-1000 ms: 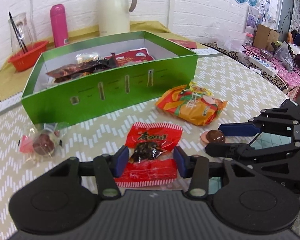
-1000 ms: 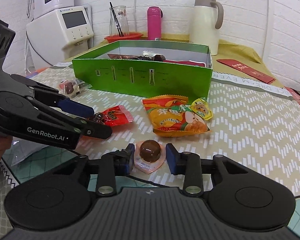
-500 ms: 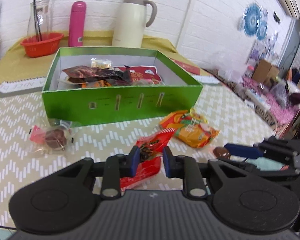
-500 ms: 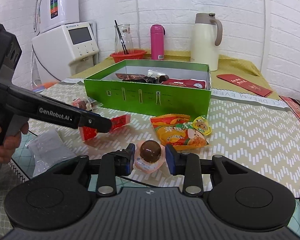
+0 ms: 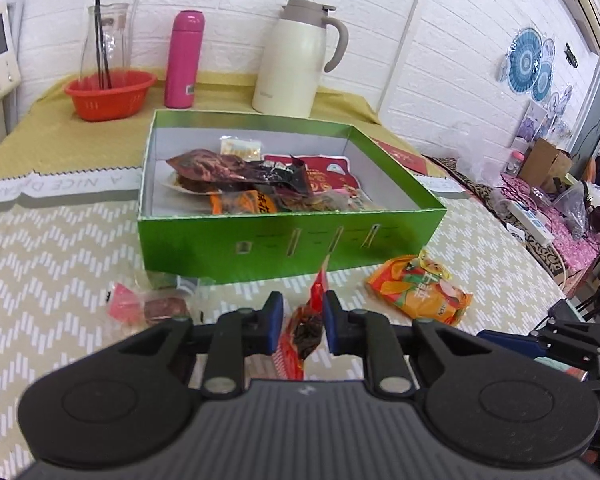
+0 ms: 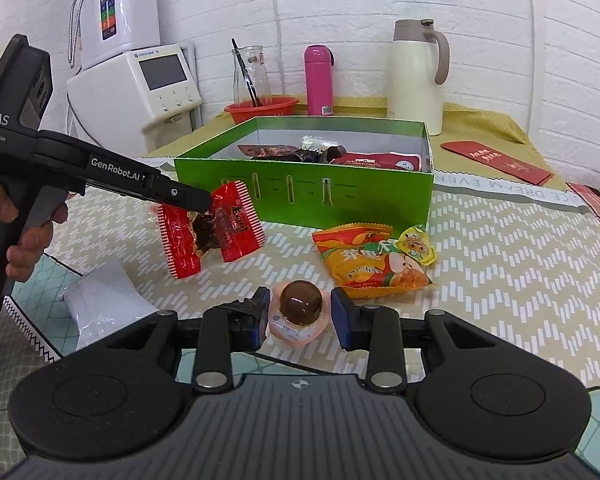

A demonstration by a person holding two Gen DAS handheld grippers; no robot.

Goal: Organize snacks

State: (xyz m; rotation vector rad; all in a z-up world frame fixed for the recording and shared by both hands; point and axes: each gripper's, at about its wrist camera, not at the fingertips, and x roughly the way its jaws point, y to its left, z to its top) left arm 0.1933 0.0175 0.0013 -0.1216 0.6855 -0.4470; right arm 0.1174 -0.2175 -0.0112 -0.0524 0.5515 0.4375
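Note:
My left gripper [image 5: 302, 308] is shut on a red snack packet [image 5: 306, 328] and holds it edge-on, off the table. The right wrist view shows the packet [image 6: 220, 228] dangling from the left gripper [image 6: 204, 202] in front of the green box [image 6: 300, 200]. That open box [image 5: 284, 240] holds several snack packs. My right gripper [image 6: 300, 300] is shut on a chocolate ball in a pink cup [image 6: 296, 332], low over the table. An orange snack pack [image 6: 372, 264] and a small yellow one [image 6: 416, 246] lie near the box. Clear-wrapped sweets [image 5: 152, 306] lie left of the box.
Behind the box stand a cream jug [image 5: 296, 60], a pink bottle [image 5: 184, 64] and a red basket [image 5: 110, 94] with a glass carafe. A white appliance [image 6: 140, 88] is at the back left, a red envelope [image 6: 496, 160] at the right, a white bag [image 6: 104, 308] near the front.
My left gripper closed on the red packet and lifted it off the table toward the box. The right gripper kept the chocolate cup between its pads and barely moved.

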